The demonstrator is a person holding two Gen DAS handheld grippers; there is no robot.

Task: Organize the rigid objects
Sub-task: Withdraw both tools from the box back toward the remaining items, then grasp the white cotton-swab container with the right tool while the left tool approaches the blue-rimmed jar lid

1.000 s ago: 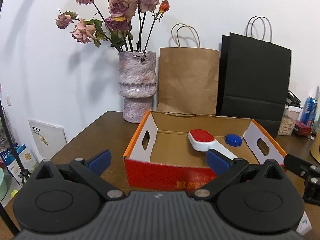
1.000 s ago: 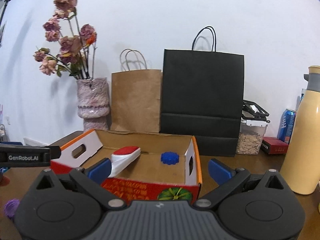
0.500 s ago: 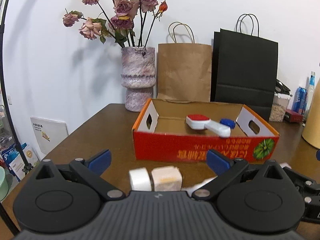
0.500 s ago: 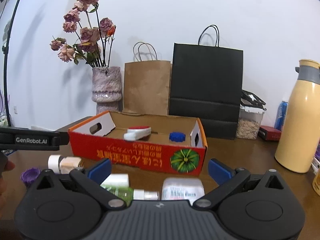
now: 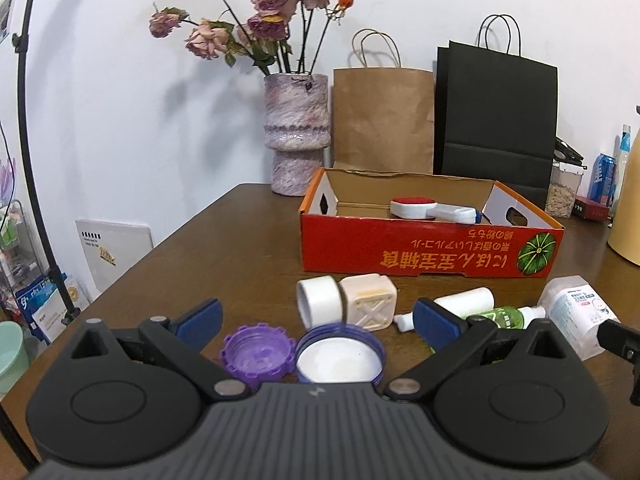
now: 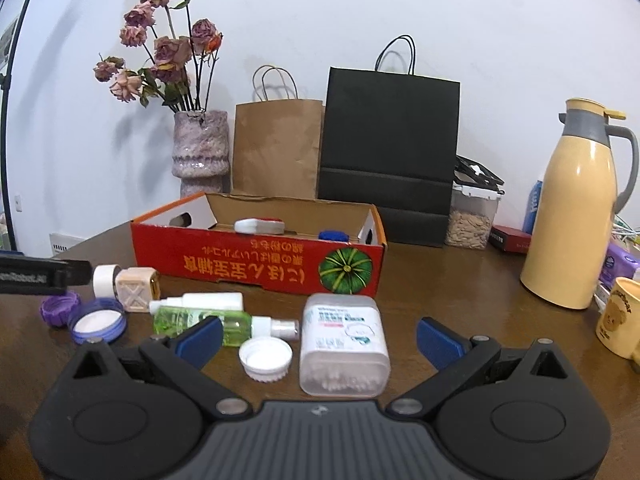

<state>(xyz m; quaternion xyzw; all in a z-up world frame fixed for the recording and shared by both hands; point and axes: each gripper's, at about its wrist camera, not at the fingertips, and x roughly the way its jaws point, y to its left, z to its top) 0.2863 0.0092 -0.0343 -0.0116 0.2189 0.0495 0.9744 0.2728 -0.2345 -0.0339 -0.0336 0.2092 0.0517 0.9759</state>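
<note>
Both tongs, left (image 5: 316, 316) and right (image 6: 320, 334), stand apart, empty. The right view alone shows a white cap (image 6: 265, 358) beside the swab box (image 6: 343, 344); the red carton (image 6: 260, 258) sits mid-bench.

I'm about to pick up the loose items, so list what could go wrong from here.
1. The purple cap and blue-rimmed lid lie flat and touching; the open left gripper may struggle to grip just one.
2. The green spray bottle lies on its side against the white bottle; a nudge could roll either.
3. The open right gripper closing on the cotton swab box might bump the white cap.
</note>
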